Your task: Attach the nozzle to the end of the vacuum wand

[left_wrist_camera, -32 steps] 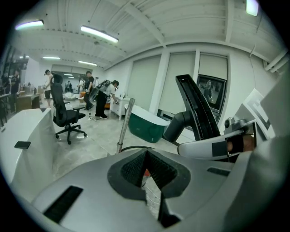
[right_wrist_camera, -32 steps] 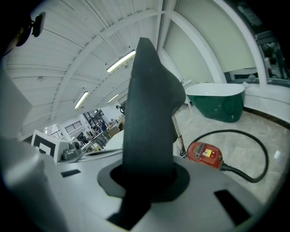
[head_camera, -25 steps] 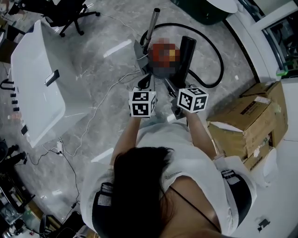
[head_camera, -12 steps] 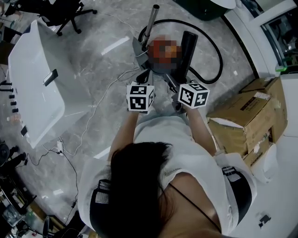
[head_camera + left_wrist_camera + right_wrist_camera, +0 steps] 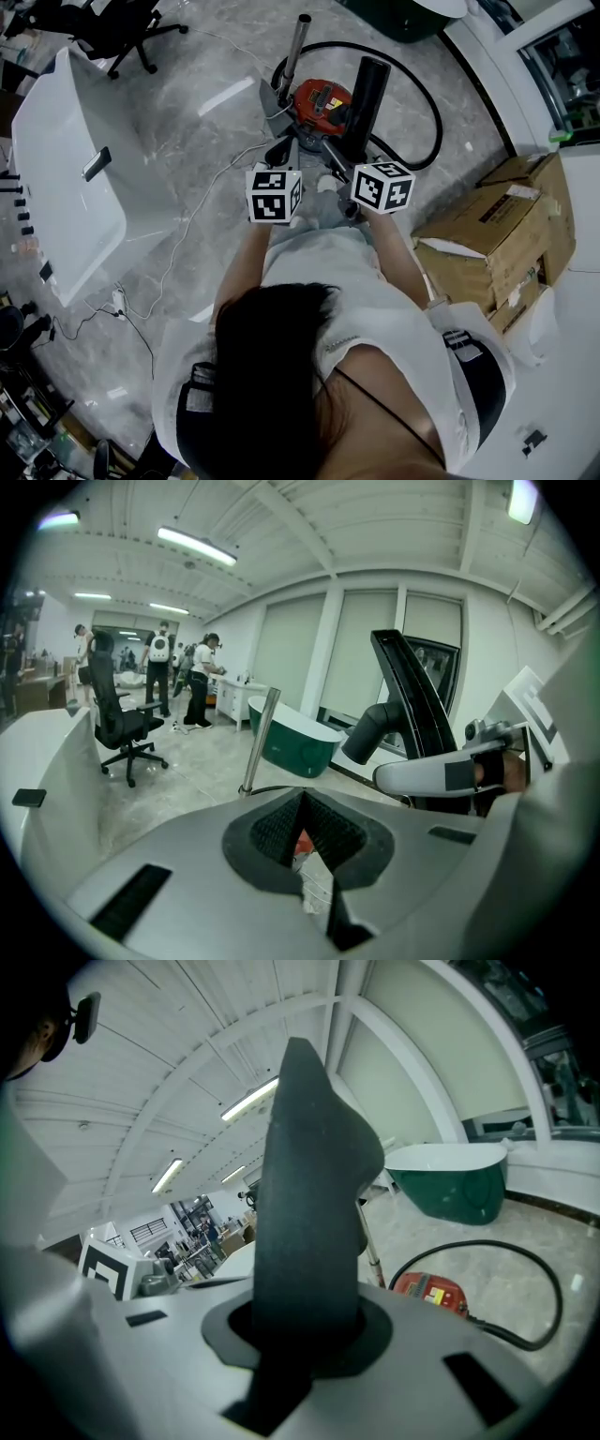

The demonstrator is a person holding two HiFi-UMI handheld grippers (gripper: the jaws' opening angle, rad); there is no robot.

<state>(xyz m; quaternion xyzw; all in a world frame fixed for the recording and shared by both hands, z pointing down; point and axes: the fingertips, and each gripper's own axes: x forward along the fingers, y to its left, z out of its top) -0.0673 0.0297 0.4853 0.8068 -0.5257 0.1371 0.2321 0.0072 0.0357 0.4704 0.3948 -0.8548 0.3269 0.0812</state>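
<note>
Matte black nozzle (image 5: 305, 1194), tall, bulging near top, slim silver wand (image 5: 292, 52)

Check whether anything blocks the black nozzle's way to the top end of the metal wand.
Nothing visible does. The nozzle, clamped in the right gripper, and the wand stand side by side with open air between their upper ends. The red vacuum sits lower, on the floor.

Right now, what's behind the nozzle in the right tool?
Behind the black nozzle gripped in the right tool: the red vacuum canister, its black hose and a sliver of the metal wand. The nozzle covers the rest of the wand.
</note>
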